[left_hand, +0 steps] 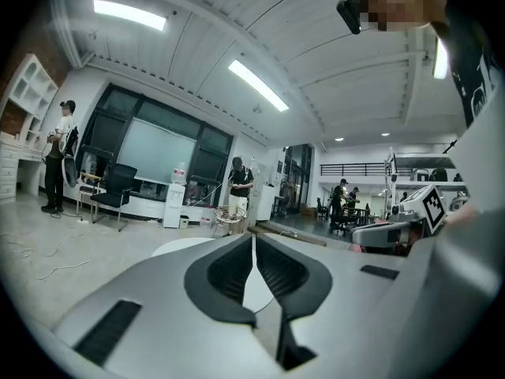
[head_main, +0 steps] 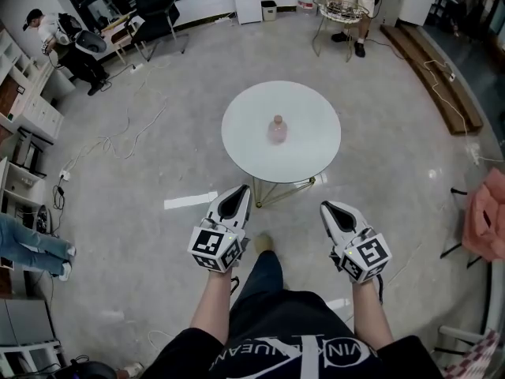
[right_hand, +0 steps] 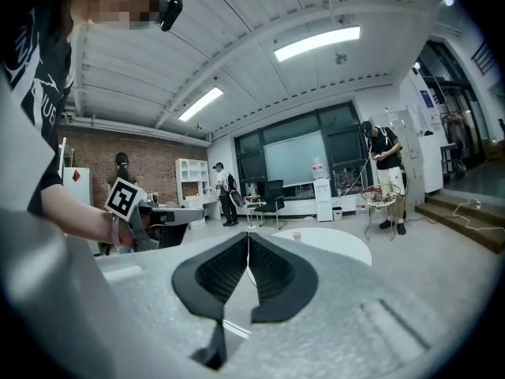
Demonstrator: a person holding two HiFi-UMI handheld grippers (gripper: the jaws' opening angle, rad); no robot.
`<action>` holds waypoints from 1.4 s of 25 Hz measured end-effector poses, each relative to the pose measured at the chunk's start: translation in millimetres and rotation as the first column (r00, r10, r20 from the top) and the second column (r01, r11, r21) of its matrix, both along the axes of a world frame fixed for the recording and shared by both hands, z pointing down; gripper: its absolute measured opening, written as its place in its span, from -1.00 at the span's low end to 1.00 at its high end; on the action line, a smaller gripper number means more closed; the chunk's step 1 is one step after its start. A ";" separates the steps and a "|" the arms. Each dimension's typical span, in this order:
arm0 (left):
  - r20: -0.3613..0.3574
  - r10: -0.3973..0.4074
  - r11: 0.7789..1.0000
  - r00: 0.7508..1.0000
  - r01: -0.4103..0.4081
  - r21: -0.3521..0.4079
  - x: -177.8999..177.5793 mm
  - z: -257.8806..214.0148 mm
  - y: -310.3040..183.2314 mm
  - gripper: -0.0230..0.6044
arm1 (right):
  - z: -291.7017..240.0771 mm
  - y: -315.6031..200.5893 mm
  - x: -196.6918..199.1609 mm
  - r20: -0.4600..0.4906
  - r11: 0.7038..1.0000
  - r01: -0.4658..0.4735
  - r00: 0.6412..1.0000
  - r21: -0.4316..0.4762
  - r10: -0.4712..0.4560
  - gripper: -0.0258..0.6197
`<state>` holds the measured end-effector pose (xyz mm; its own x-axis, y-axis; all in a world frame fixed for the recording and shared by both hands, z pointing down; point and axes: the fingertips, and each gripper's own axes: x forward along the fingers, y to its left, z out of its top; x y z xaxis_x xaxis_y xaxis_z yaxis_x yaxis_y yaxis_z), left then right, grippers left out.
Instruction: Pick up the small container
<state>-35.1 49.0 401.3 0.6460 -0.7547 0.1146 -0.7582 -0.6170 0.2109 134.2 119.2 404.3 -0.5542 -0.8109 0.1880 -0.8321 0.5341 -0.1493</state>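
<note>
I am looking down at the small container [head_main: 277, 129], which is standing upright close to the middle of the round white table [head_main: 237, 125]. It is showing as a squat, pale pink, see-through bottle with a tan cap [head_main: 278, 119] on a narrower neck. In the right gripper view it is appearing only as a tiny tan-topped shape [right_hand: 297, 234] on the tabletop [right_hand: 339, 243], too small for me to make out more. The left gripper view is not showing it to me; only a slice of the tabletop [left_hand: 181, 247] is peeking past the jaws.

I am holding both grippers above the grey floor [head_main: 142, 180], on my side of the table and well apart from the container. The left gripper [head_main: 241, 189] is pointing toward the table's near edge with its jaws pressed together and nothing between them. The right gripper [head_main: 326, 206] is sitting beside it, jaws likewise closed on nothing.
</note>
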 end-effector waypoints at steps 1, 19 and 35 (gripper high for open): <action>-0.006 -0.001 1.000 1.000 0.001 0.000 1.2 0.6 -6.3 -0.86 | 1.5 -5.8 0.9 0.002 1.000 0.002 1.000 -0.006 -0.002 -0.90; 0.000 0.101 0.993 0.995 -0.101 -0.058 9.0 45.1 -118.6 -0.86 | 45.7 -124.2 -19.0 -0.013 0.992 0.005 1.000 -0.123 -0.006 -0.90; -0.002 0.172 0.973 0.985 -0.171 -0.158 16.3 94.6 -177.6 -0.86 | 77.0 -190.8 -21.6 -0.002 0.979 -0.027 1.000 -0.204 0.027 -0.90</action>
